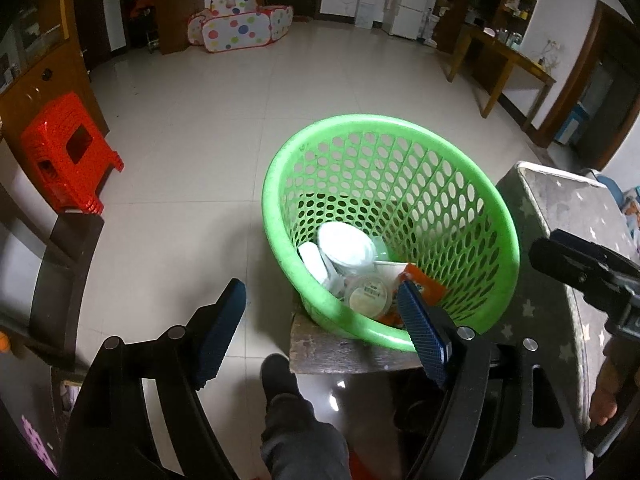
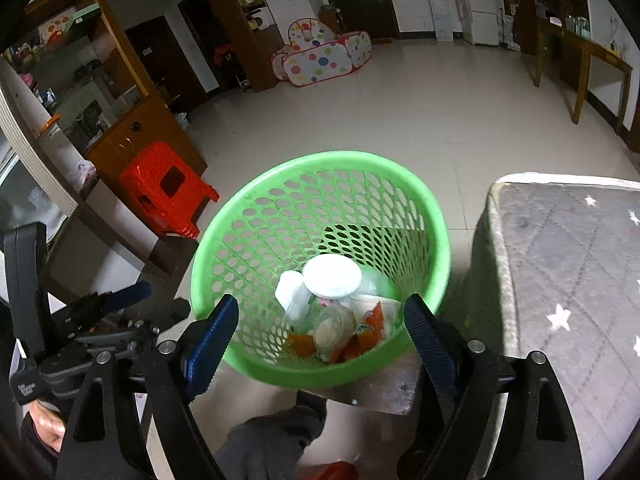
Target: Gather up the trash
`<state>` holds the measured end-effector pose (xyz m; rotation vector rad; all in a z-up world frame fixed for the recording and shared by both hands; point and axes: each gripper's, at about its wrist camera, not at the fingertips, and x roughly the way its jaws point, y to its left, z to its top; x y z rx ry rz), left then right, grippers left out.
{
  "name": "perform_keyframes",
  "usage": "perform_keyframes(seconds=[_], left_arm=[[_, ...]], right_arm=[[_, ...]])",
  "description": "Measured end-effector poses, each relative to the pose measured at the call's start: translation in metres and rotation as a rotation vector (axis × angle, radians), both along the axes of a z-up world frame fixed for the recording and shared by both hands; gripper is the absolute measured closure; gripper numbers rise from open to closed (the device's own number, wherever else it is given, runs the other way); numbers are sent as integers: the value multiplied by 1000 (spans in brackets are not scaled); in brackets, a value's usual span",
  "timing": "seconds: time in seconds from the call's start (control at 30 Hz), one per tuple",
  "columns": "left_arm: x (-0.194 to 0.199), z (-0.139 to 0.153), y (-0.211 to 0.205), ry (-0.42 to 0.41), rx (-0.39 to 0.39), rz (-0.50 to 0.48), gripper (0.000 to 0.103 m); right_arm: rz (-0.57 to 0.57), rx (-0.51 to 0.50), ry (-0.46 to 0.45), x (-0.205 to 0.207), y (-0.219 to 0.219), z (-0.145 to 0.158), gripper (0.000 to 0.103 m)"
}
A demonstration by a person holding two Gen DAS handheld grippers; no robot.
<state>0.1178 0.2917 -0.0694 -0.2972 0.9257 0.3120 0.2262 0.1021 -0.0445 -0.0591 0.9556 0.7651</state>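
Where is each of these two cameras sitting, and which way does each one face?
Left wrist: on the left gripper, angled down at the green basket; jaws open, a trouser leg, the right gripper alongside.
Right wrist: on the right gripper, looking down into the basket; jaws open, left gripper beside.
Shared: basket, red stool.

Green basket (image 2: 424, 204) holds trash between the spread, empty fingers (image 2: 212, 332)

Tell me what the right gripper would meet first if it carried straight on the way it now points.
Most likely the trash in the green basket: the open, empty right gripper aims down into it, at the orange wrapper and round lidded cup. Depth is unclear; the basket's near rim could come first.
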Motion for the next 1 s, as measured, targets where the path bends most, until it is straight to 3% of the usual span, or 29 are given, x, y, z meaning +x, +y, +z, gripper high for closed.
perform_keyframes(seconds=[0.4, 1.0], left_arm=[[-19, 25, -32, -34, 75, -26, 17], [-57, 49, -59, -45, 179, 20, 9]], right_arm=[[-51, -70, -60, -38, -37, 17, 16], [-145, -104, -125, -94, -85, 36, 11]])
